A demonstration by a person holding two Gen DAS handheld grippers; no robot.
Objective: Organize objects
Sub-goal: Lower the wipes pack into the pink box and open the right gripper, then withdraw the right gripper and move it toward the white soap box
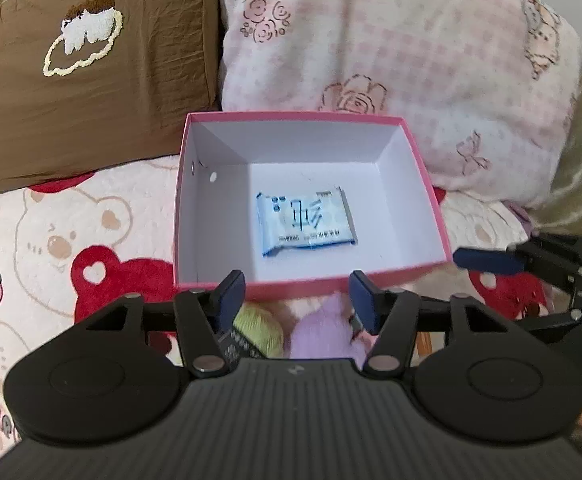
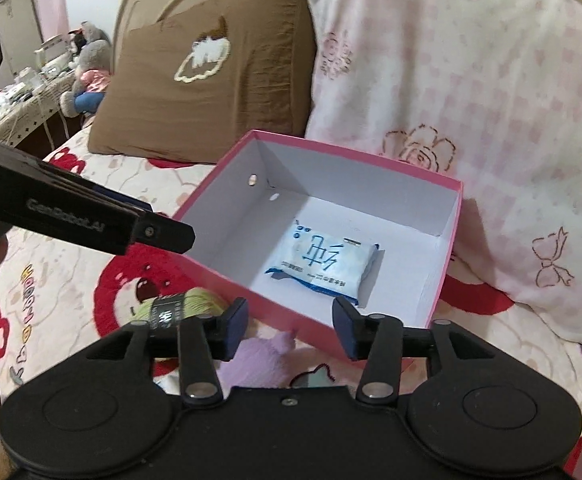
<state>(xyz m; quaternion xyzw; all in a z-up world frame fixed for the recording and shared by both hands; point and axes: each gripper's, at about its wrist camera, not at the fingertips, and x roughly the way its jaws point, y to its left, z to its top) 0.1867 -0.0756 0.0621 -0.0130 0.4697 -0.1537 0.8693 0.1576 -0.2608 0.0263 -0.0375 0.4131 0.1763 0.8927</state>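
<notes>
Tissue packet (image 2: pixel 323 266) lies in pink box (image 2: pixel 445 264) — both claws apart, left claw (image 1: pixel 297 292) lettered "GenRobot.AI".

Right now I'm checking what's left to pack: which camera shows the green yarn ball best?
The right wrist view: the green yarn ball and its dark label show beside the pink box. The left wrist view shows only a sliver behind the left gripper.
</notes>
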